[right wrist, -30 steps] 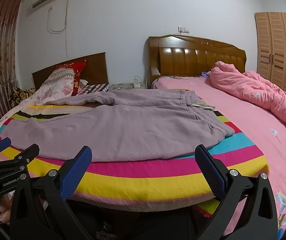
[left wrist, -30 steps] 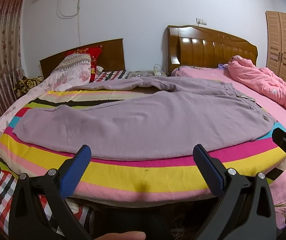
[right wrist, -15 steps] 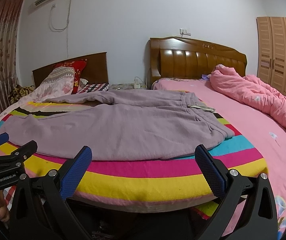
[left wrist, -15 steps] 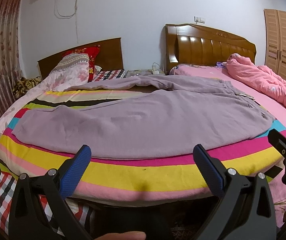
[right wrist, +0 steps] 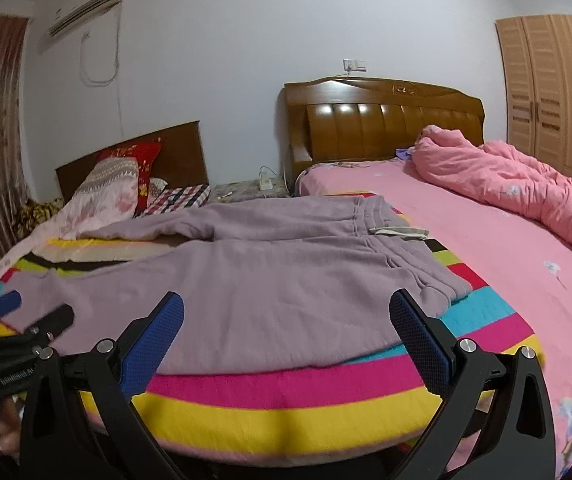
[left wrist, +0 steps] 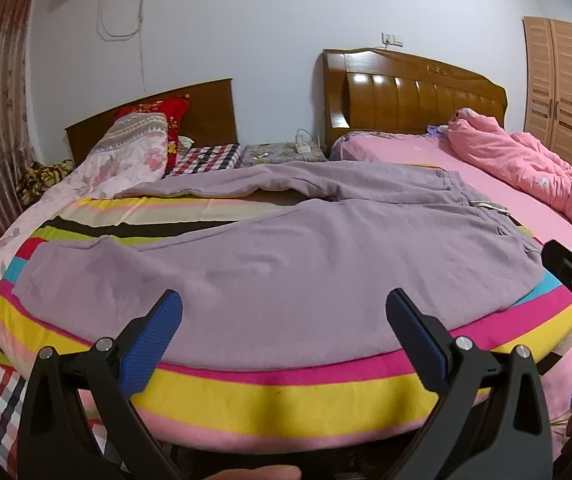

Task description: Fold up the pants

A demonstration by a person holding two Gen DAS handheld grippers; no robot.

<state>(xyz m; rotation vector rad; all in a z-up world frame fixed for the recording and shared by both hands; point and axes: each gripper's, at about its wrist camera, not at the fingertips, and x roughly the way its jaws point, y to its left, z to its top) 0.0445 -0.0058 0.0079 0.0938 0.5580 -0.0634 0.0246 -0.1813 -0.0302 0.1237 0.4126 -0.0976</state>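
Bed with striped blanket carries the pants, spread flat and unfolded, waistband to the right, legs running left, one leg splayed off toward the headboards. Left tongs and right tongs both hover at the near hem, fingers wide apart, gripping nothing. Judged next: pinch the near leg at cuff end and waistband corner together, lift low and lay it evenly over the far leg so seams line up; thick fleece may bunch.
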